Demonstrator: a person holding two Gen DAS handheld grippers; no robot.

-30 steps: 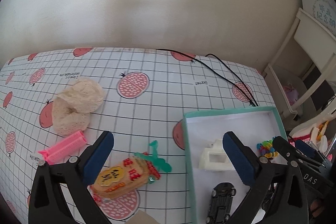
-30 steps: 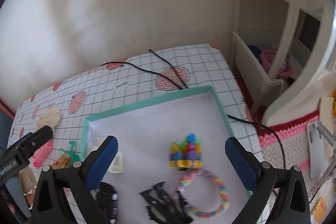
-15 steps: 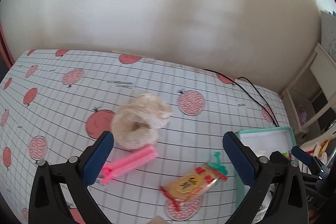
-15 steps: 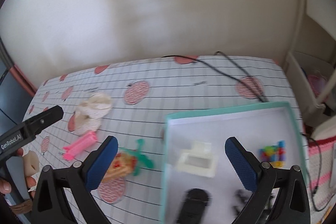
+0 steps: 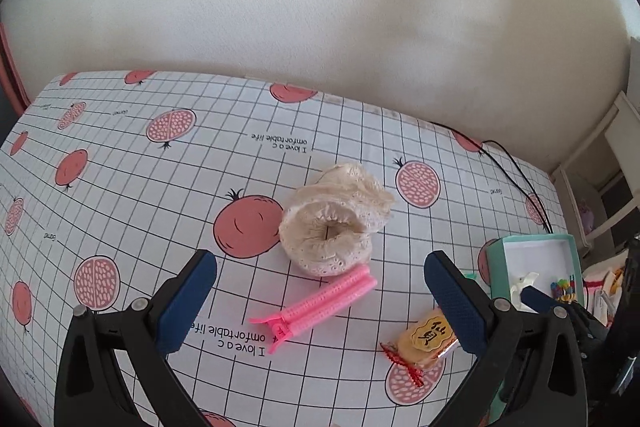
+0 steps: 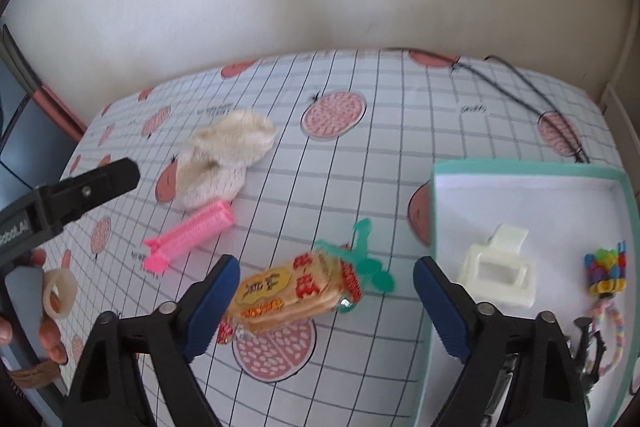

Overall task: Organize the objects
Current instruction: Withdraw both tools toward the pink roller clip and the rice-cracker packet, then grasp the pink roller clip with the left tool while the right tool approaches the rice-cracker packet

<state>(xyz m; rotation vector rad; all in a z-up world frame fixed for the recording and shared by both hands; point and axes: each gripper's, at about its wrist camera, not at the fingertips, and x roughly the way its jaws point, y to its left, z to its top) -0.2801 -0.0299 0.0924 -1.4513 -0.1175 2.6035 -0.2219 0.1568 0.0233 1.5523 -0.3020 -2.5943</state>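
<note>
My left gripper (image 5: 320, 271) is open above the table, with a pink hair clip (image 5: 320, 303) and a cream lace scrunchie (image 5: 328, 227) lying ahead between its fingers, untouched. My right gripper (image 6: 326, 275) hangs over a snack packet (image 6: 288, 291). Its jaws are closing with the packet between them, and the pads stand clear of it. A green clip (image 6: 368, 259) lies partly under the packet's right end. The teal box (image 6: 520, 167) to the right holds a white hair claw (image 6: 496, 271), a colourful brick toy (image 6: 606, 267), a pastel bracelet (image 6: 612, 323) and black pieces.
A black cable (image 6: 532, 95) runs across the far right corner of the pomegranate-print tablecloth (image 5: 160, 187). The wall stands just behind the table. A hand (image 6: 52, 307) on the left gripper's handle shows at the left edge. White furniture (image 5: 616, 147) stands to the right.
Both grippers swung left, away from the box. The left view now centres on the scrunchie and pink clip, the right on the snack packet. The right jaws have narrowed a little.
</note>
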